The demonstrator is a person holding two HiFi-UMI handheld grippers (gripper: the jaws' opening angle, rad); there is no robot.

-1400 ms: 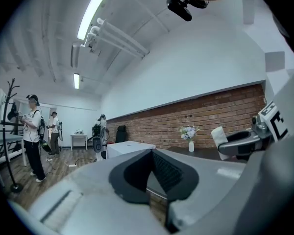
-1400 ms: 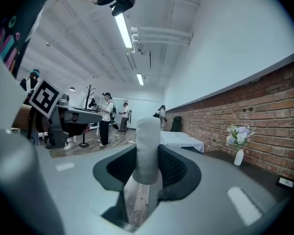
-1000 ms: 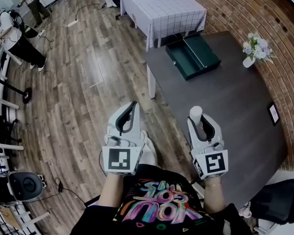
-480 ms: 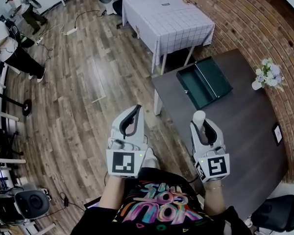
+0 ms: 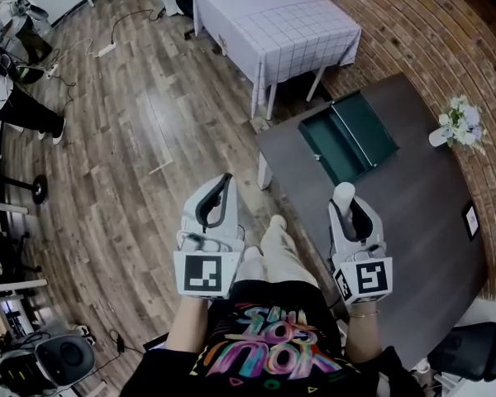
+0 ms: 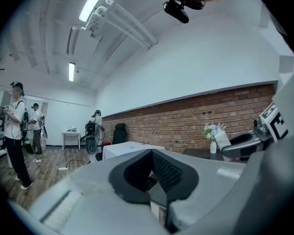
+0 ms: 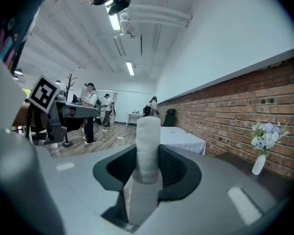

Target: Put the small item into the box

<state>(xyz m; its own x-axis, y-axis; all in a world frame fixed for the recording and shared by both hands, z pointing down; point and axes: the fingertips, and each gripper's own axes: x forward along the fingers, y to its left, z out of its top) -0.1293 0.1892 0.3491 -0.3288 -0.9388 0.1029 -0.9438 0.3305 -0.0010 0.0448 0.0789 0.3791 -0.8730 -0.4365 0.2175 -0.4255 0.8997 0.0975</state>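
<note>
**Right gripper view is showing a white cylinder clamped between the jaws**

Closest to the person's body, the right gripper (image 7: pixel 148 156) is squeezing the small white cylinder (image 7: pixel 148 138) between its dark pads. The jaws are standing partly apart around it, and the cylinder is poking out past the tips. Level with it, the left gripper (image 6: pixel 151 153) is carrying nothing. Its jaws are meeting at the tips, with only a hollow gap behind them.

Seen from the head view, the right gripper is hanging over the near edge of the dark table (image 5: pixel 413 222), while the left one is hanging over the wooden floor (image 5: pixel 132 147). Farther along that table the green box (image 5: pixel 324 141) is lying open, well apart from the cylinder. A vase of flowers (image 5: pixel 457 126) is standing near the table's far right edge, by the brick wall (image 5: pixel 446 31). Beyond the box, a table with a checked white cloth (image 5: pixel 273 23) is standing on the floor.
</note>
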